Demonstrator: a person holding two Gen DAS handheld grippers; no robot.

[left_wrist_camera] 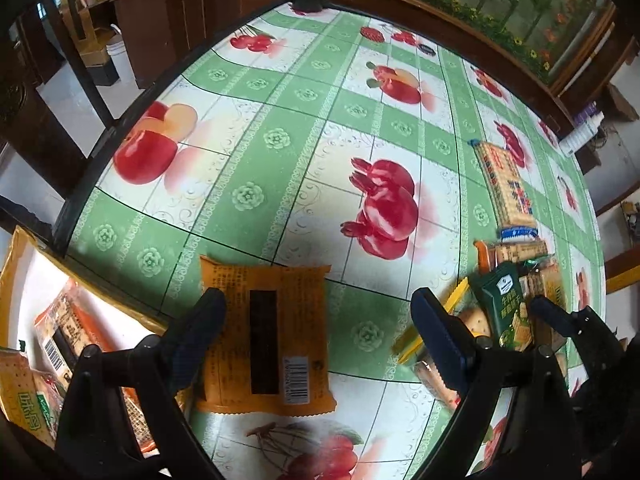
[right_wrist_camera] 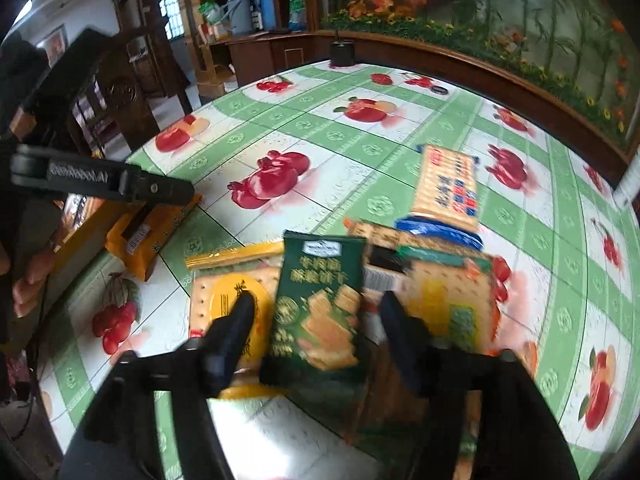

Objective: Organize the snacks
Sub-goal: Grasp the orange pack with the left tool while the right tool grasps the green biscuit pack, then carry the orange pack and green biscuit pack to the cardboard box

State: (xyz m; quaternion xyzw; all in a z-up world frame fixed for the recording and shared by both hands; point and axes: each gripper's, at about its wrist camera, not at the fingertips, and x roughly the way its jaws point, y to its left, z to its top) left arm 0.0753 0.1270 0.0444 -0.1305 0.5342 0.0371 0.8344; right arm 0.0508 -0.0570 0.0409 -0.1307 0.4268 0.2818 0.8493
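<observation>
In the left wrist view my left gripper [left_wrist_camera: 316, 316] is open above an orange snack packet [left_wrist_camera: 266, 338] lying flat on the fruit-print tablecloth [left_wrist_camera: 280, 152]; the packet sits by the left finger. In the right wrist view my right gripper [right_wrist_camera: 316, 312] is open with a dark green cracker packet [right_wrist_camera: 320, 312] between its fingers, lifted at a tilt over a pile of cracker packets [right_wrist_camera: 448, 292]. The jaws stand apart from the packet's sides. The green packet [left_wrist_camera: 506, 308] and the right gripper also show at the right of the left wrist view.
A long blue-ended cracker pack [right_wrist_camera: 448, 188] lies beyond the pile. A yellow-rimmed box [left_wrist_camera: 24, 304] with several snack packets sits off the table's left edge. A dark round object [right_wrist_camera: 342, 54] stands at the far table edge. A wooden ledge runs behind the table.
</observation>
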